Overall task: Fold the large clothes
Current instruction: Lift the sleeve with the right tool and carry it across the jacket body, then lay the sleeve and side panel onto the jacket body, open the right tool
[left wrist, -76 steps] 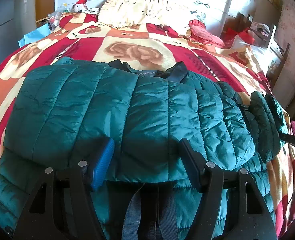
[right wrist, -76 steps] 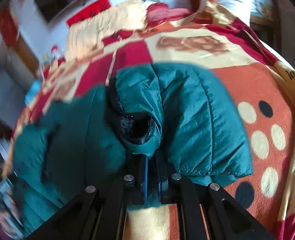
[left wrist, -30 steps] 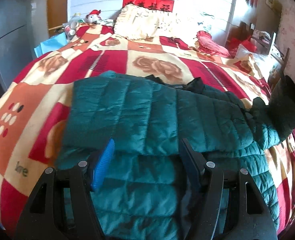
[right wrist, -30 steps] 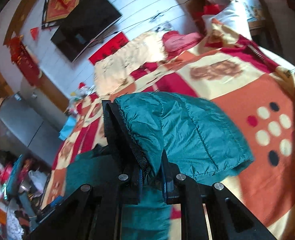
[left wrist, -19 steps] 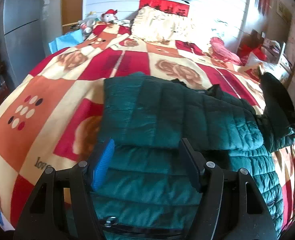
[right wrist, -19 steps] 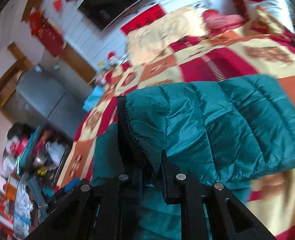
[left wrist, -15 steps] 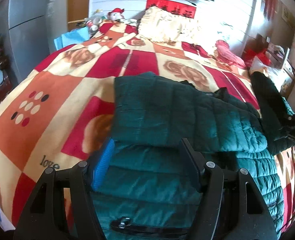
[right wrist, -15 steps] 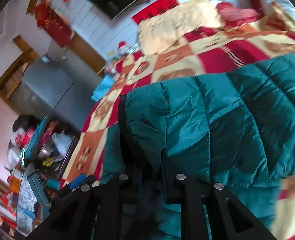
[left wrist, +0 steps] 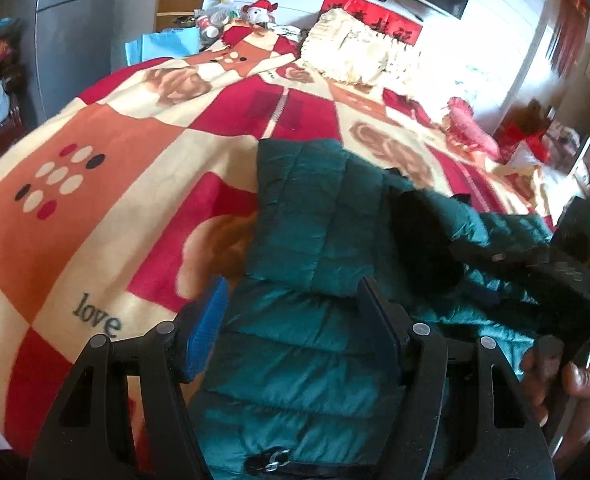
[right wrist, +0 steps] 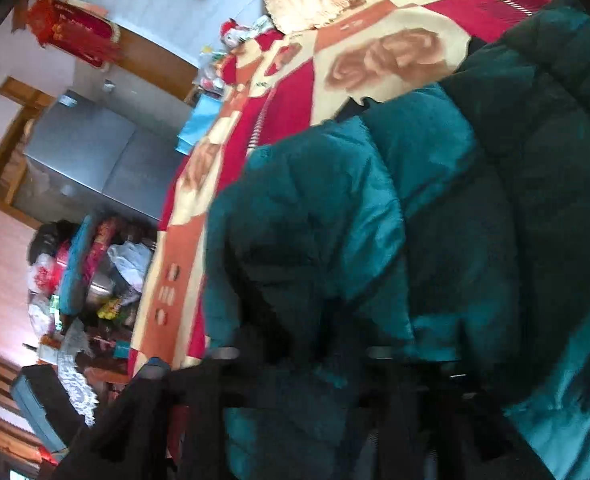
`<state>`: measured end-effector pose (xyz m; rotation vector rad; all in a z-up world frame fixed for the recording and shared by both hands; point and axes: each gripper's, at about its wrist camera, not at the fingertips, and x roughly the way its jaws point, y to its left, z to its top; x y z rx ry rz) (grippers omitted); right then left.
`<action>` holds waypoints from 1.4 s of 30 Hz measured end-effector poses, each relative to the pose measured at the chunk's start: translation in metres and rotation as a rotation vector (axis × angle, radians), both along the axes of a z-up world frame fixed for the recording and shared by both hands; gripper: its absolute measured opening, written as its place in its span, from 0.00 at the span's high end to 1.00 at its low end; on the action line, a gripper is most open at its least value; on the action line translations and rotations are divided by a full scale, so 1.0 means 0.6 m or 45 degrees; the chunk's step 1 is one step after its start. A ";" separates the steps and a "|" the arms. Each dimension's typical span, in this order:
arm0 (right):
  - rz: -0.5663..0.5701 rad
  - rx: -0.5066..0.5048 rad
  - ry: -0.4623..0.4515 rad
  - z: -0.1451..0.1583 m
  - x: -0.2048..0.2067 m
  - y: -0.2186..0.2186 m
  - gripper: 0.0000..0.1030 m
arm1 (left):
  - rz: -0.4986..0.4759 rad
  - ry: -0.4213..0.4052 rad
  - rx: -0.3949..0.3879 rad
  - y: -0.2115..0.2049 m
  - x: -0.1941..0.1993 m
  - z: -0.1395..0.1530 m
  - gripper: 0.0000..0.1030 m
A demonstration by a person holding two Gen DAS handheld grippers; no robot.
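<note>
The left hand-held gripper [left wrist: 295,322] stood spread above the teal puffer jacket [left wrist: 315,352] on the bed [left wrist: 95,160], gripping nothing. The right hand-held gripper [right wrist: 299,364] was opening, with the jacket's folded sleeve [right wrist: 307,220] between its jaws.

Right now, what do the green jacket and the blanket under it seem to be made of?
Green jacket: likely a thin synthetic shell, slightly shiny, over soft padding; stitched channels puff between seams and light glints on the creases.
Blanket: probably plush fleece, matte; the printed roses, dots and "love" look soft-edged, with no sheen.

"love" in dark letters on the patterned blanket [left wrist: 95,240], red banner [left wrist: 375,28] characters too blurred to read
</note>
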<state>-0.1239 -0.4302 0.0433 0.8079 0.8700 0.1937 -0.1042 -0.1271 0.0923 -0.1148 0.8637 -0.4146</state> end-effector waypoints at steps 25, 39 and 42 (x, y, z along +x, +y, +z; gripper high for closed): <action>-0.187 -0.435 -0.155 0.199 -0.184 -0.126 0.22 | -0.144 0.183 -0.211 -0.179 0.026 -0.035 0.42; -0.346 -0.460 -0.131 0.198 -0.211 -0.195 0.22 | -0.129 0.003 -0.185 -0.075 0.062 0.059 0.91; -0.339 -0.494 -0.118 0.190 -0.202 -0.193 0.22 | -0.080 0.009 -0.160 -0.038 0.081 0.050 0.91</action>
